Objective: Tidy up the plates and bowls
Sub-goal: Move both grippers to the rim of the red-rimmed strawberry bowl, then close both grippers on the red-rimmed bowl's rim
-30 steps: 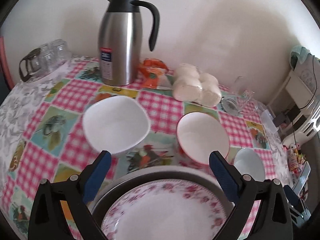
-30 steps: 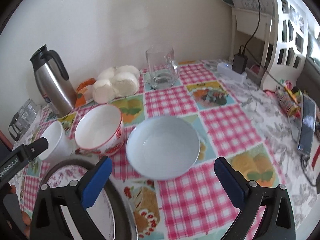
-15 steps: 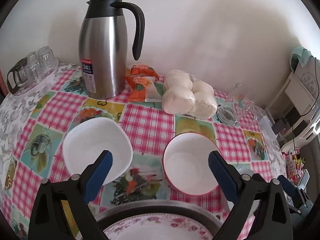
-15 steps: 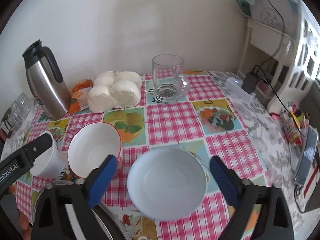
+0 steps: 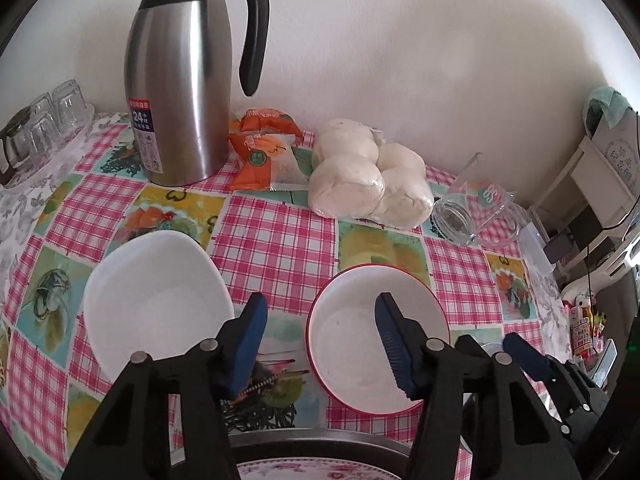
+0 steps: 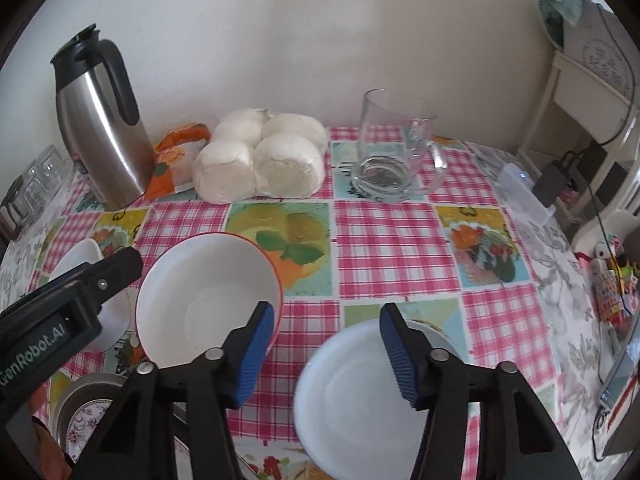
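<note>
A red-rimmed white bowl (image 5: 360, 344) (image 6: 200, 300) sits mid-table. My left gripper (image 5: 318, 340) is open; its right finger hangs over the bowl's inside, its left finger outside the rim. A white squarish bowl (image 5: 156, 300) (image 6: 80, 256) lies to the left. A pale blue bowl (image 6: 360, 400) is at the front right. My right gripper (image 6: 328, 344) is open, its right finger over the blue bowl's far rim. A flowered plate (image 5: 320, 472) (image 6: 86, 416) rests in a metal dish at the near edge.
A steel thermos jug (image 5: 180, 80), an orange snack packet (image 5: 264, 152), bagged white buns (image 5: 368, 176) and a glass mug (image 6: 394, 156) line the back wall. Small glasses (image 5: 44, 124) stand at the far left. A shelf with cables (image 6: 580, 120) is on the right.
Both grippers have moved forward and lower over the table. Their fingers have closed in from wide open to a narrower gap. The bowls have not moved.
</note>
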`<state>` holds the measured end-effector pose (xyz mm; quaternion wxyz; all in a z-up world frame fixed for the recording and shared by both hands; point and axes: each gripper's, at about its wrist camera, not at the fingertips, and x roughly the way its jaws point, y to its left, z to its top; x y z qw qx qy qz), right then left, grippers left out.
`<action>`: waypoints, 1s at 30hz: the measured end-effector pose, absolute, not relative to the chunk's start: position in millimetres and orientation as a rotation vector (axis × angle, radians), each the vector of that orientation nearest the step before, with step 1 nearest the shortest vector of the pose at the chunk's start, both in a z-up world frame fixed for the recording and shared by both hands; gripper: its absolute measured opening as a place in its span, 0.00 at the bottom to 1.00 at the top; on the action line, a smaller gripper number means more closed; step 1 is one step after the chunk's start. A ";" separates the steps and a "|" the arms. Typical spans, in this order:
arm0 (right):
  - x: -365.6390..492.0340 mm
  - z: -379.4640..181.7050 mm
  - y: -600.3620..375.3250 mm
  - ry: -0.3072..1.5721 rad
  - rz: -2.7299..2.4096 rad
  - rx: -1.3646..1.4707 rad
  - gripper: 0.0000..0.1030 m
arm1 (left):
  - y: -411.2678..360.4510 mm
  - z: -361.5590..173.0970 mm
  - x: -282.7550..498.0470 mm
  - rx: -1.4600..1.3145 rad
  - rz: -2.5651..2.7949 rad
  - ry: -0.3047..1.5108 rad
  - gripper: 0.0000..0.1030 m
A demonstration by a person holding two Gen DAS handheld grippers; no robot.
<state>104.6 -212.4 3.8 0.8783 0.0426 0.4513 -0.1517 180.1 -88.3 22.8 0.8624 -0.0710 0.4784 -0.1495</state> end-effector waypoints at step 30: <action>138.8 -32.2 -198.4 1.038 -0.188 0.045 0.12 | -98.0 -26.0 198.1 -0.125 -0.331 1.169 0.09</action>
